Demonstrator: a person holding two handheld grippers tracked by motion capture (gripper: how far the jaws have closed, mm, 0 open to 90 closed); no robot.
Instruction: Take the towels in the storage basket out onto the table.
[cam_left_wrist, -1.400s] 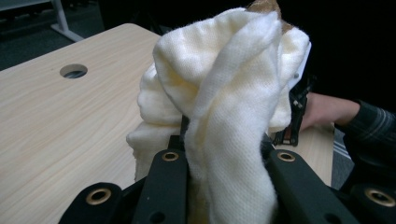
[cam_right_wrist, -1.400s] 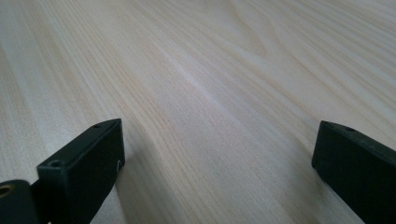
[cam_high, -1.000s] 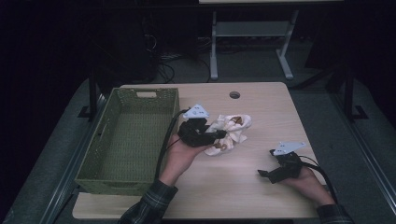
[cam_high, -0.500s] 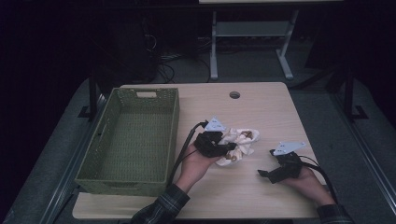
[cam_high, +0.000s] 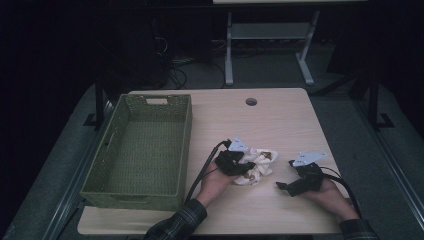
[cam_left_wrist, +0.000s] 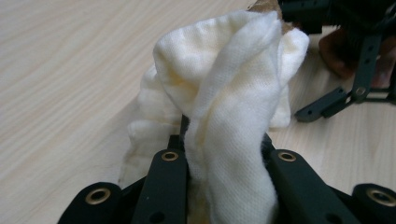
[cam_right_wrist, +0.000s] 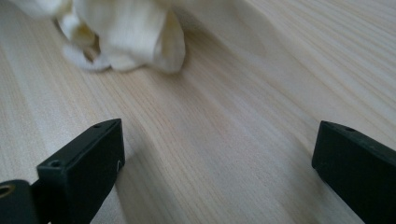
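Observation:
A crumpled cream-white cloth (cam_high: 260, 165) lies bunched on the wooden table (cam_high: 280, 125), near its front right. My left gripper (cam_high: 247, 169) comes at it from the left and is shut on it. In the left gripper view a thick fold of the cloth (cam_left_wrist: 229, 93) stands pinched between the two black jaws of my left gripper (cam_left_wrist: 223, 142). My right gripper (cam_high: 283, 186) rests on the table just right of the bundle, apart from it. Its jaws stand wide around bare wood, my right gripper (cam_right_wrist: 219, 158) being open, with the cloth (cam_right_wrist: 130, 32) lying ahead of them.
A green woven basket (cam_high: 185, 145) with nothing in it fills the table's left half. A round cable hole (cam_high: 251, 101) sits near the far edge. Bare wood lies between basket and cloth. The right gripper's linkage (cam_left_wrist: 359, 88) shows close behind the cloth.
My left gripper has come down and toward the near right with the cloth held in it, bringing the bundle onto the table beside the right gripper. The right hand has kept still.

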